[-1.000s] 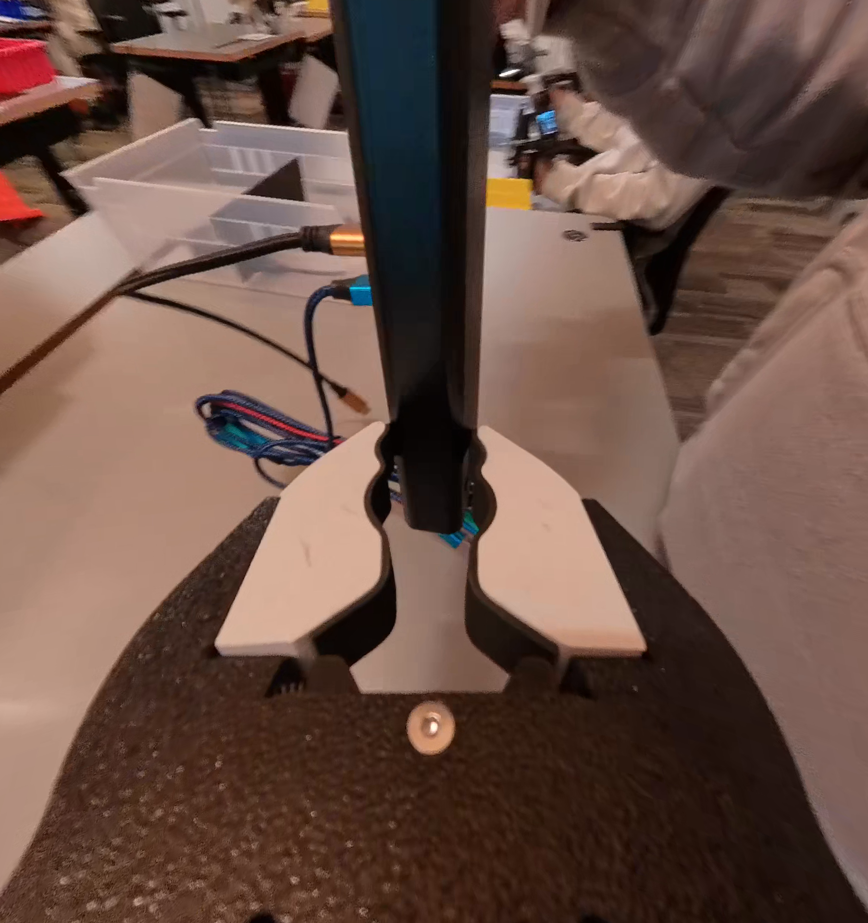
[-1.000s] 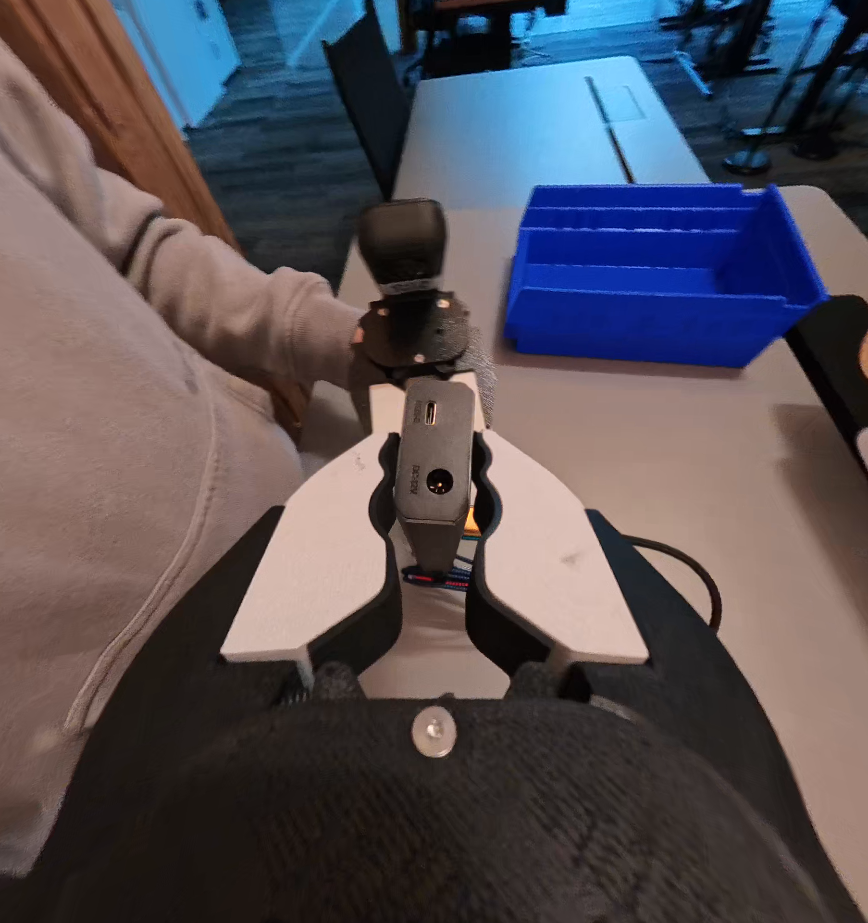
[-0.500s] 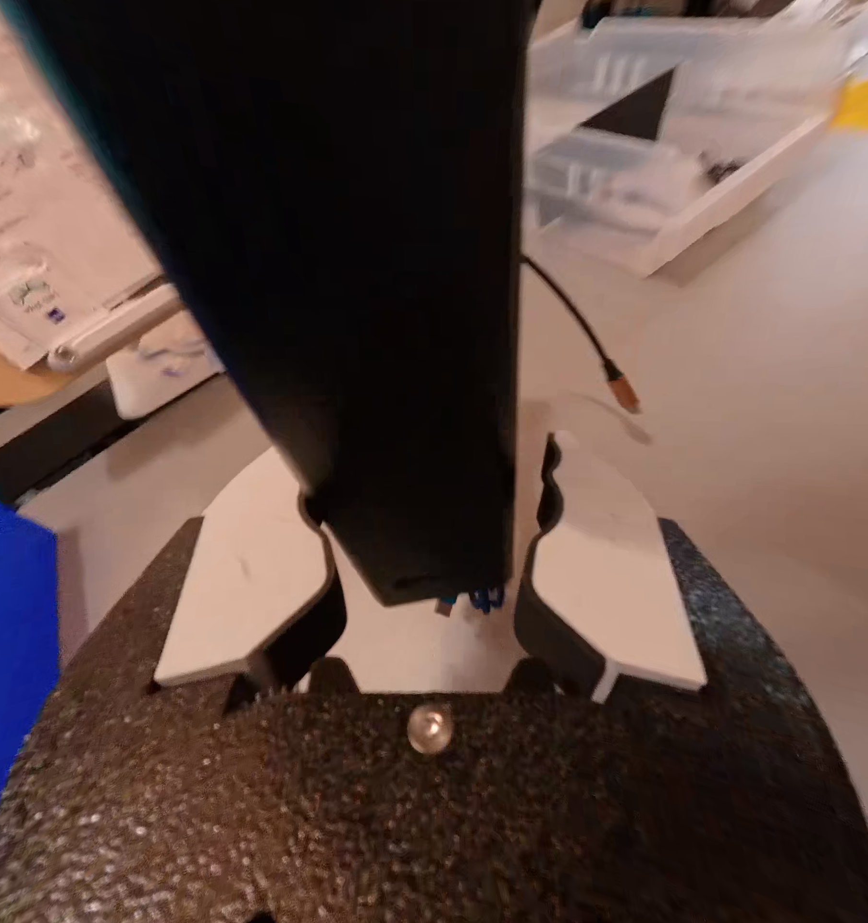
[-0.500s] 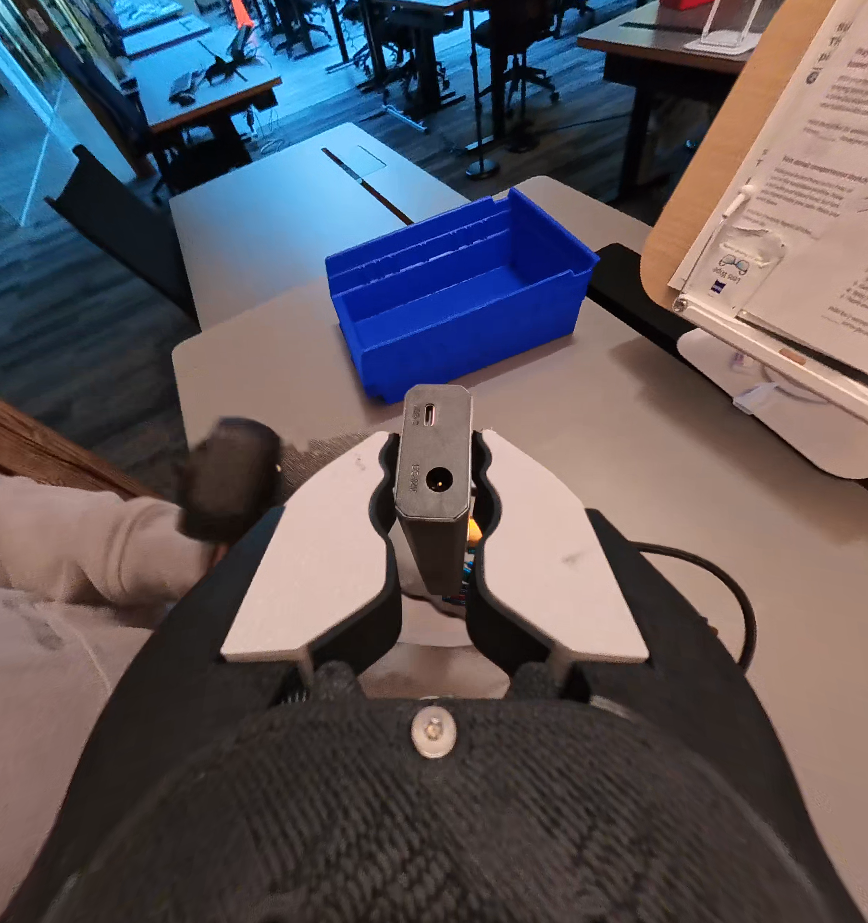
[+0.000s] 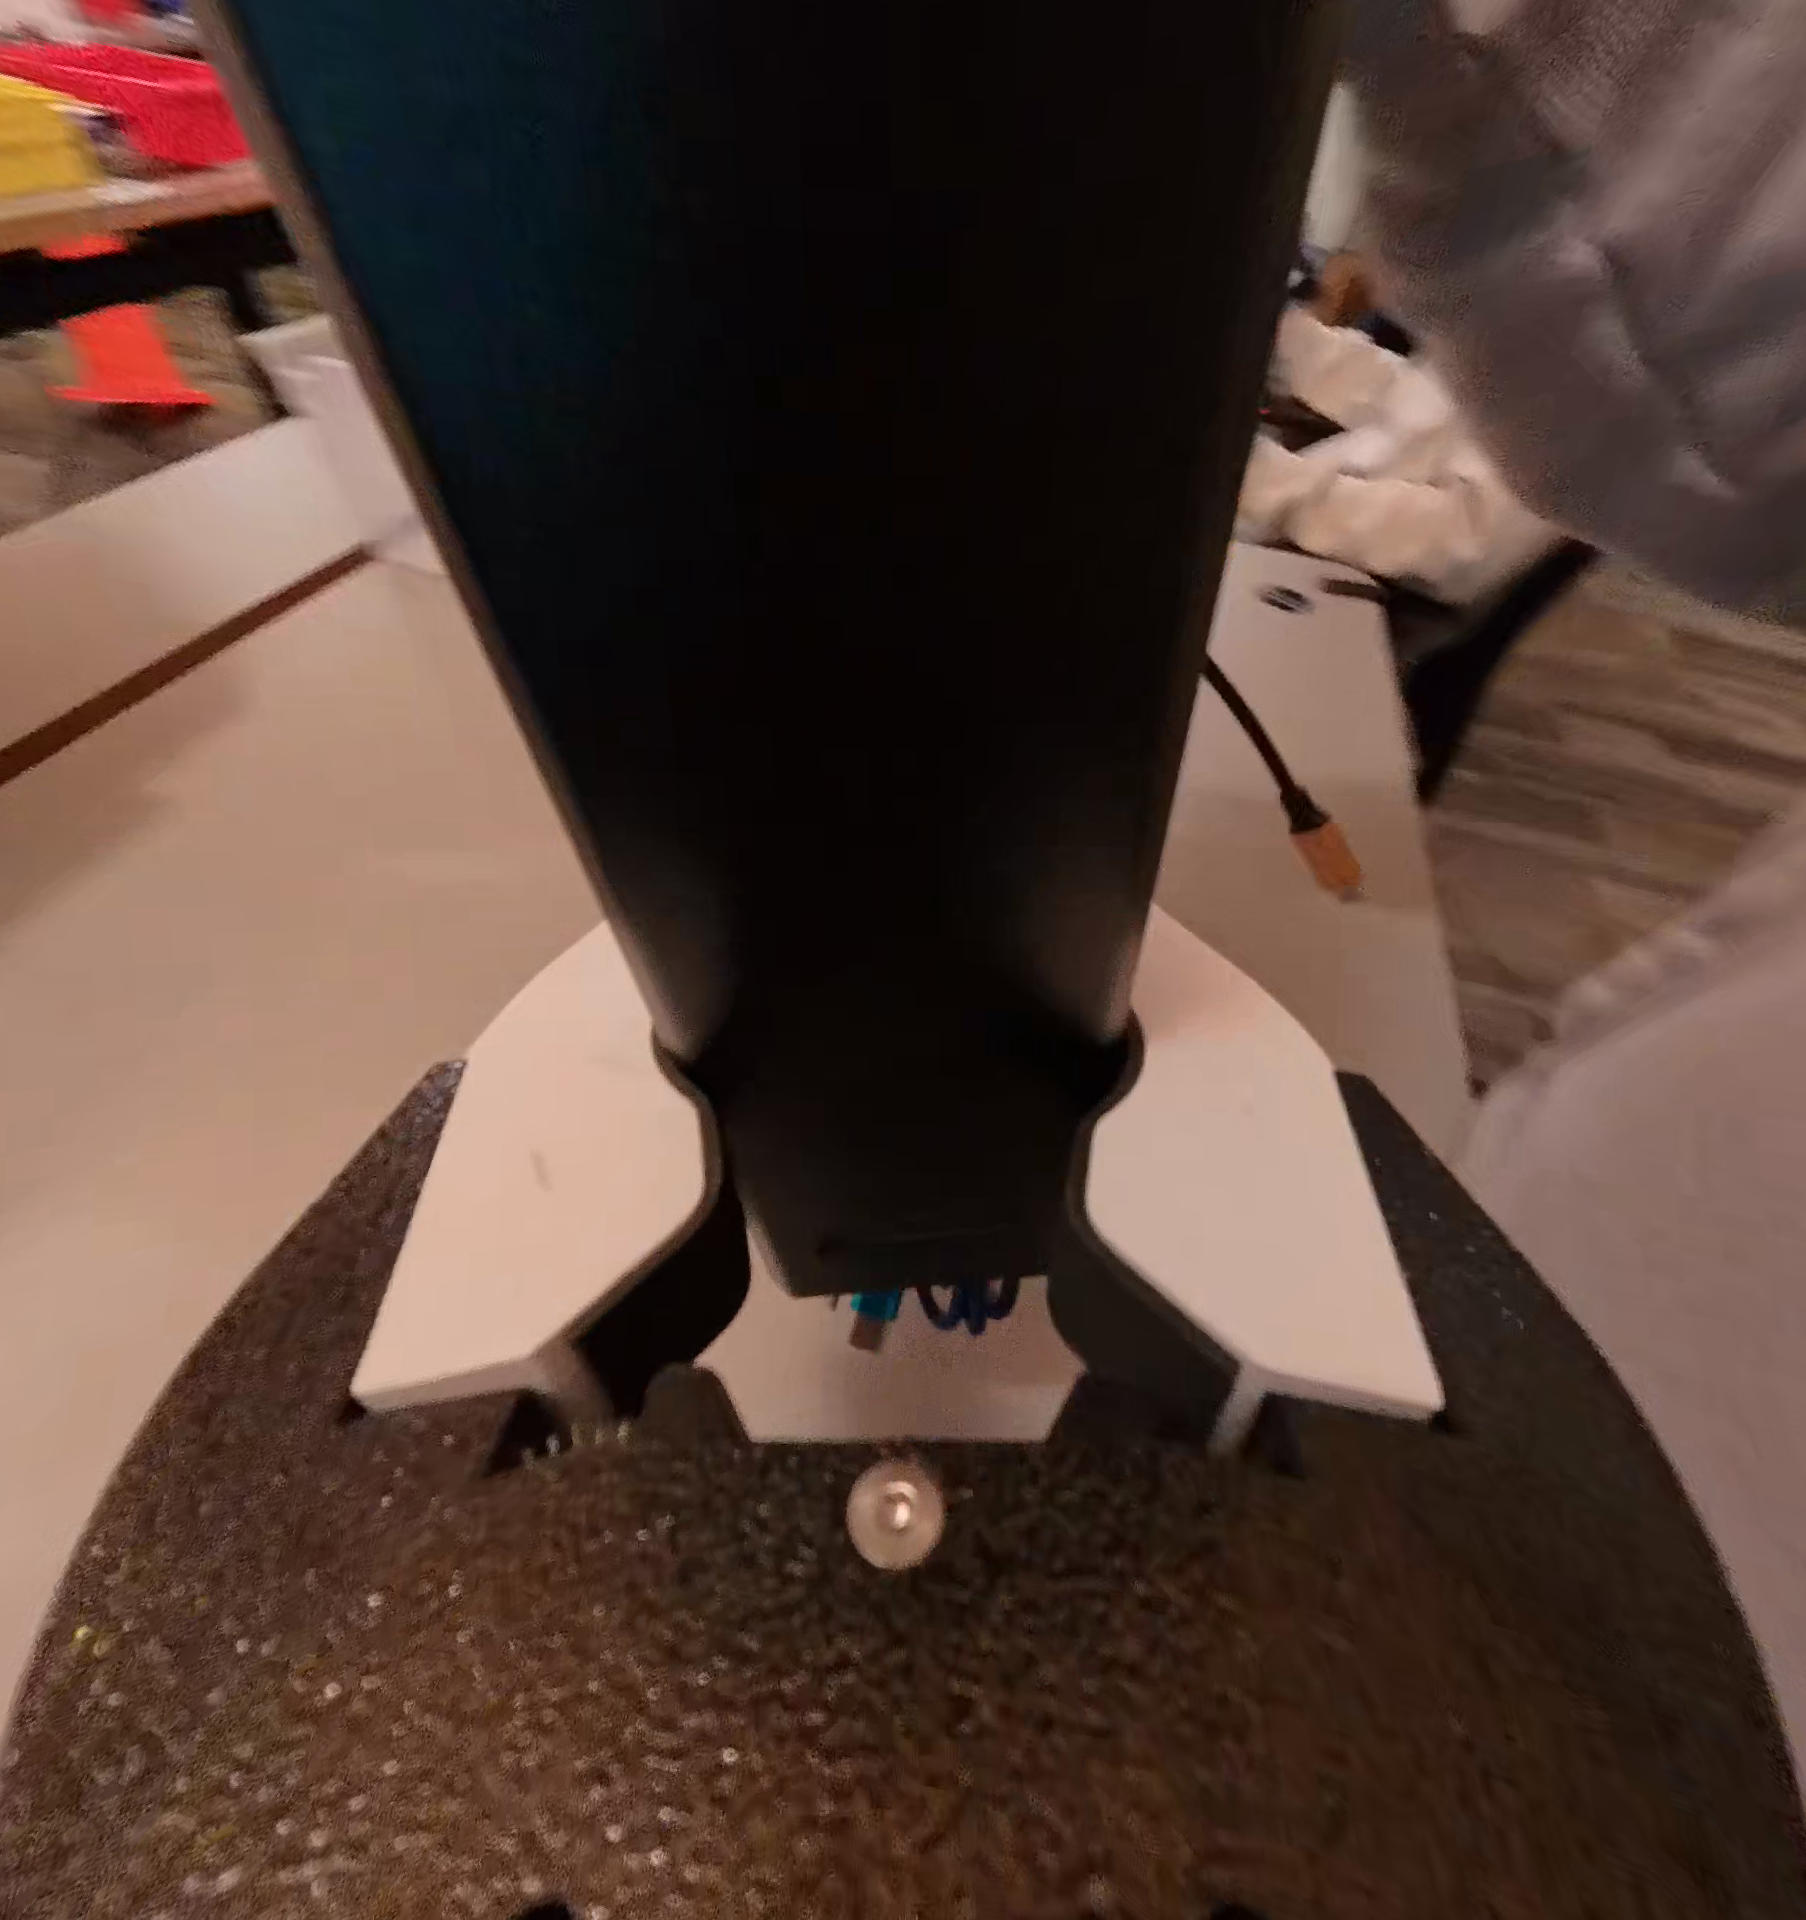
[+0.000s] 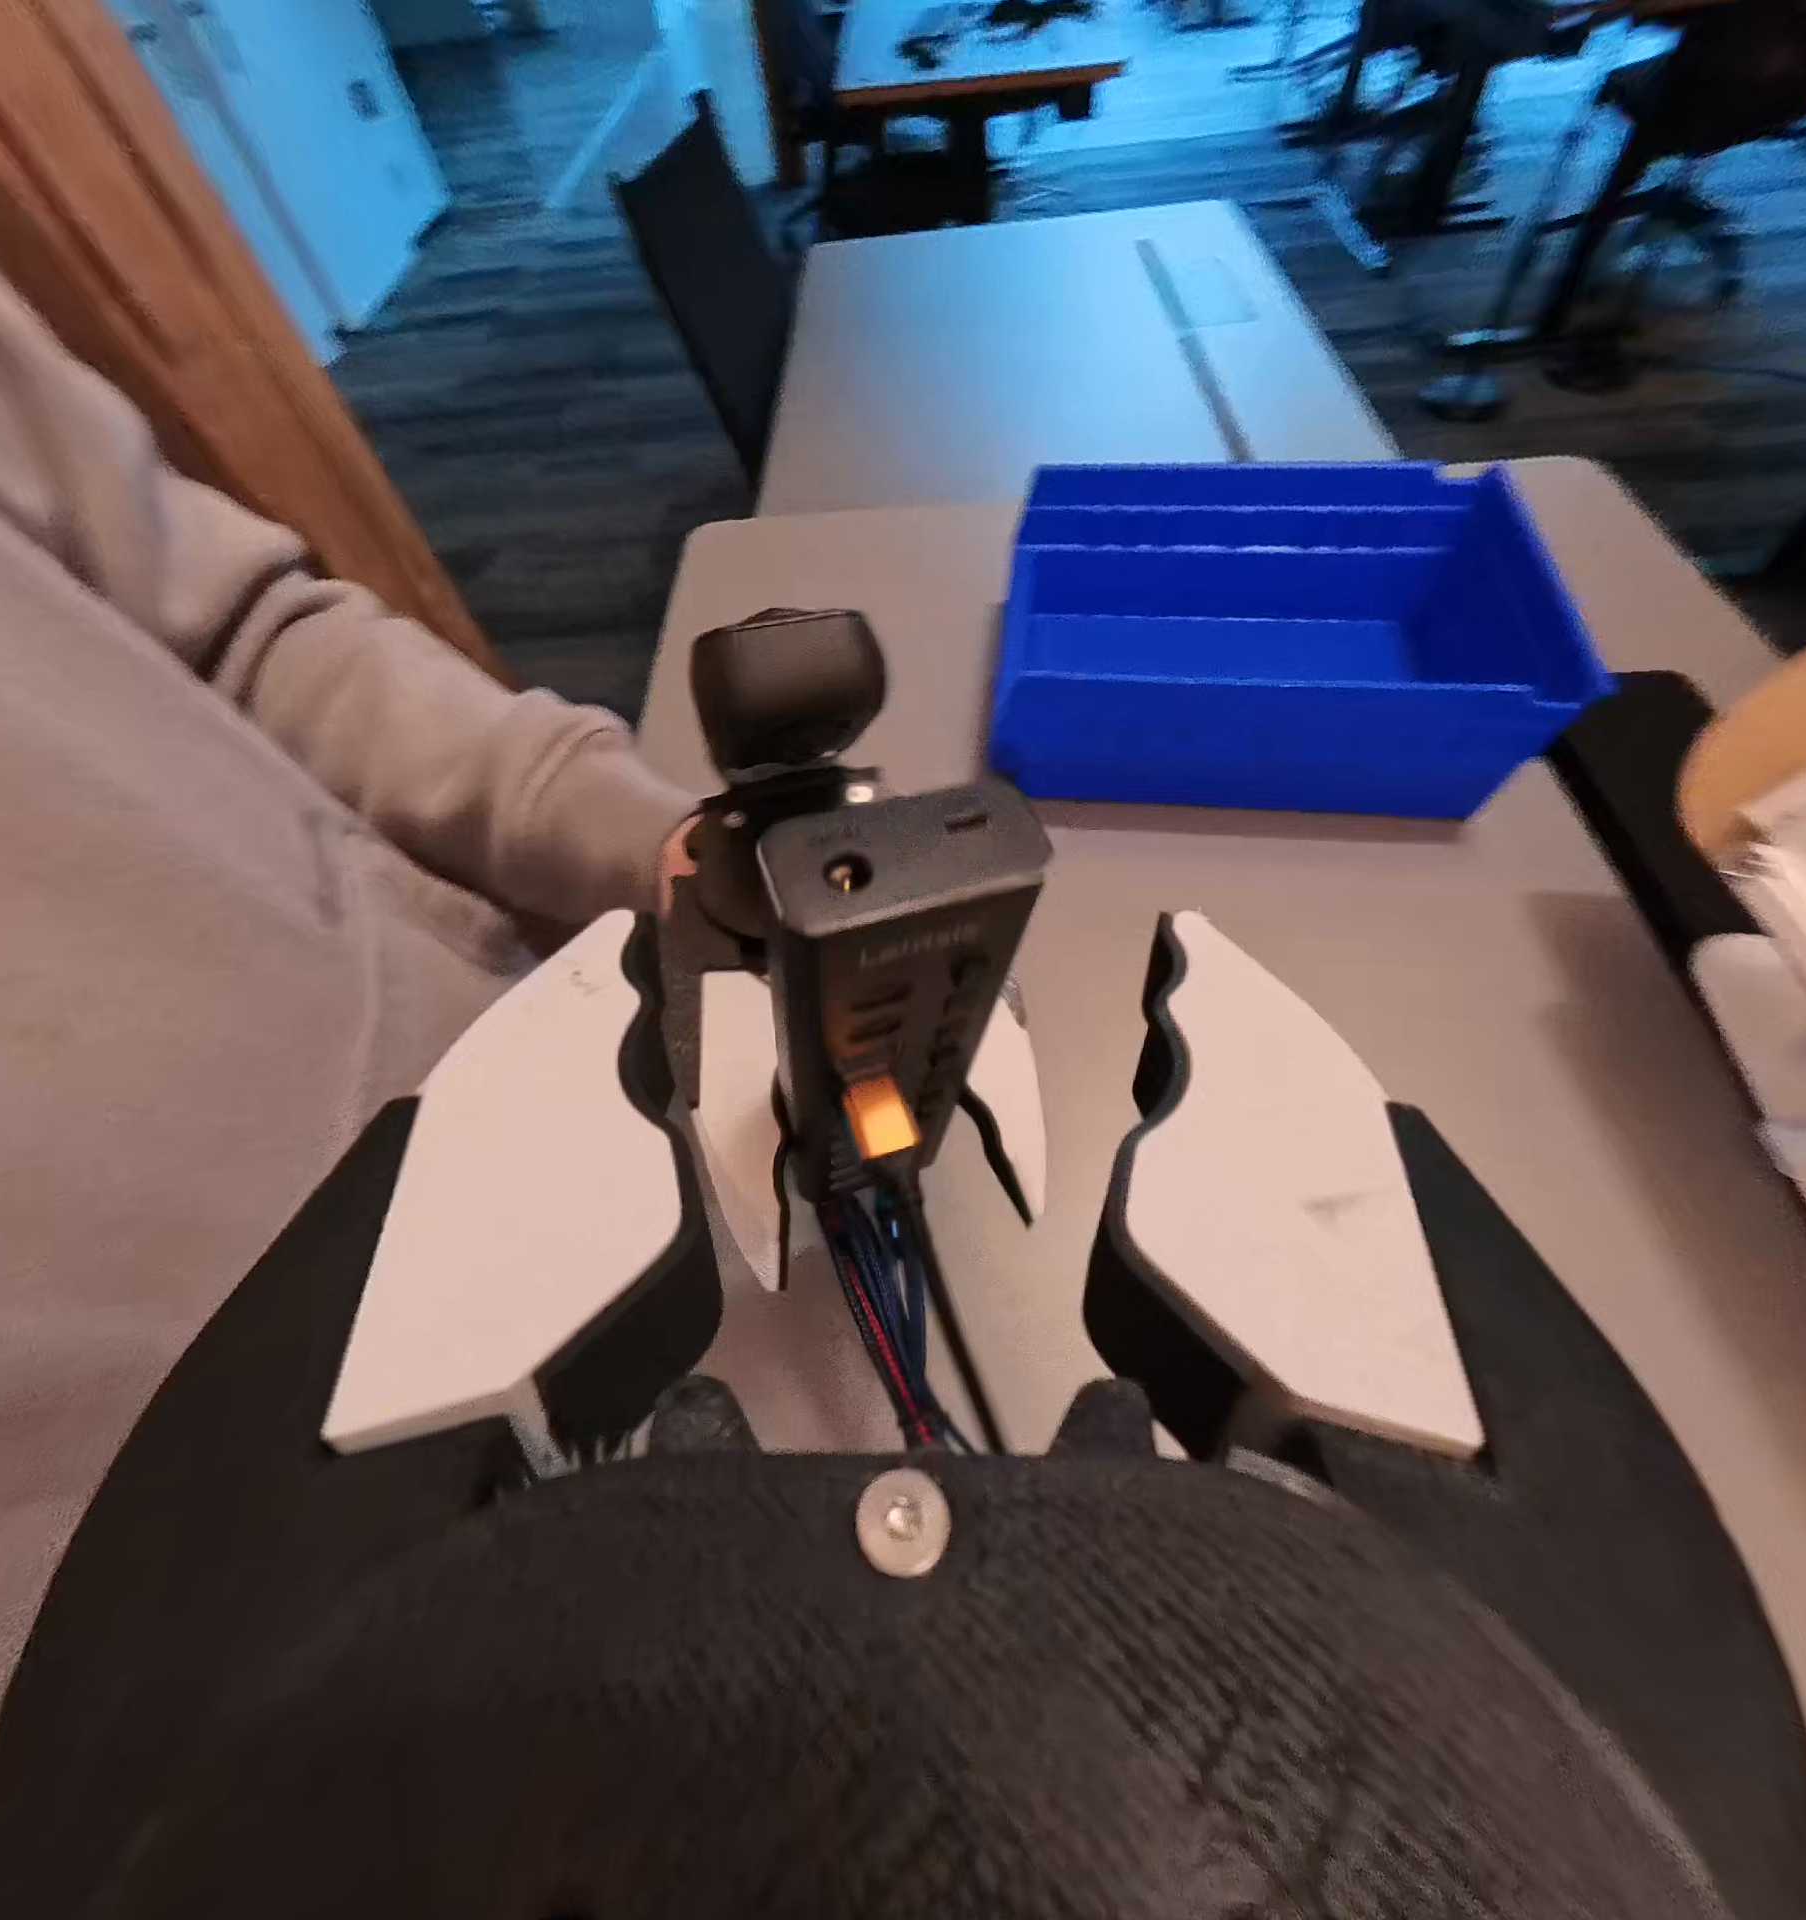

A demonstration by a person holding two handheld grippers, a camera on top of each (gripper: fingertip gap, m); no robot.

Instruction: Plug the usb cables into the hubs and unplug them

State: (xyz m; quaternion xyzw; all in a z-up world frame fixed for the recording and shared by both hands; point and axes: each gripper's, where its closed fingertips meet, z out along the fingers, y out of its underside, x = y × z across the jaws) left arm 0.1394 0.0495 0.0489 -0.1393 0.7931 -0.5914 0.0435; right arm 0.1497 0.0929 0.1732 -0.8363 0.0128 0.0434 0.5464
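Observation:
A dark USB hub [image 6: 904, 935] stands upright. In the right wrist view its port face is toward the camera, with an orange plug [image 6: 878, 1127] in a lower port. Blue-red cables [image 6: 883, 1309] and a black cable hang below it. My left gripper [image 5: 894, 1049] is shut across the hub's [image 5: 805, 520] broad body. Its white fingers [image 6: 733, 1164] also show in the right wrist view, gripping the hub's lower end. My right gripper [image 6: 899, 930] is open, its fingers on either side of the hub and clear of it. A loose orange-tipped cable end [image 5: 1314, 842] hangs to the right.
A blue bin [image 6: 1283, 665] sits on the grey table [image 6: 1294, 914] beyond the hub. A person's grey sleeve [image 6: 411, 727] reaches in from the left. A clipboard stand [image 6: 1792, 790] is at the right edge. Red and yellow bins [image 5: 78, 125] are far off.
My right gripper has let go of the hub and opened wide. My left gripper has closed on the hub's broad body. The hub's port face has turned toward the right camera.

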